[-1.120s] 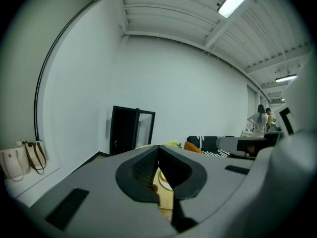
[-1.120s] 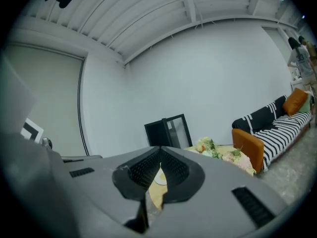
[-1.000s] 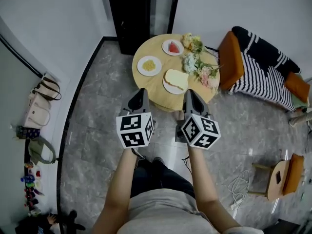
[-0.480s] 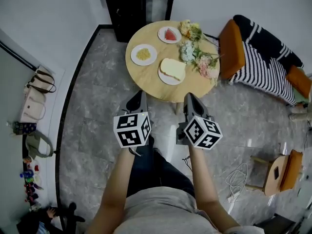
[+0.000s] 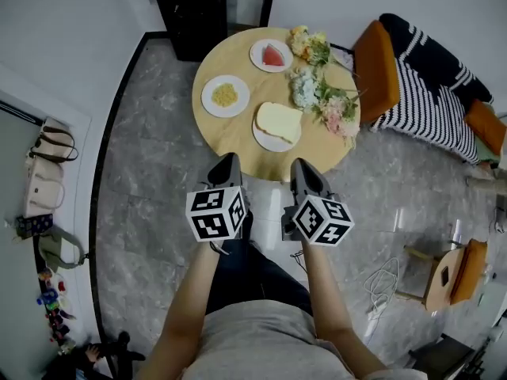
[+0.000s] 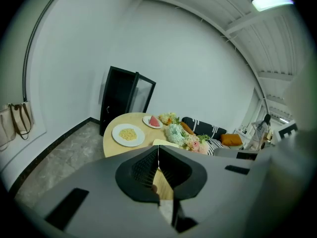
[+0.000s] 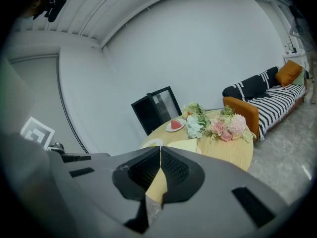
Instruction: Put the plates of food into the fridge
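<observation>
Head view shows the bread plate (image 5: 278, 125) by the surface's (image 5: 238, 145) near edge, with the grain plate (image 5: 225, 95) and the watermelon plate (image 5: 271, 55) farther back. The fridge (image 5: 198, 6) stands beyond them. The surface has drawn nearer. The left claw (image 5: 227, 161) and the right claw (image 5: 300, 166) are both pressed together and empty, so the approach is under way.

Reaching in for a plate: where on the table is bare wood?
Bare: the table's near-left edge, in front of the yellow-food plate and left of the bread plate. Crowded: the right side, where flowers run from the watermelon plate to the bread plate.
</observation>
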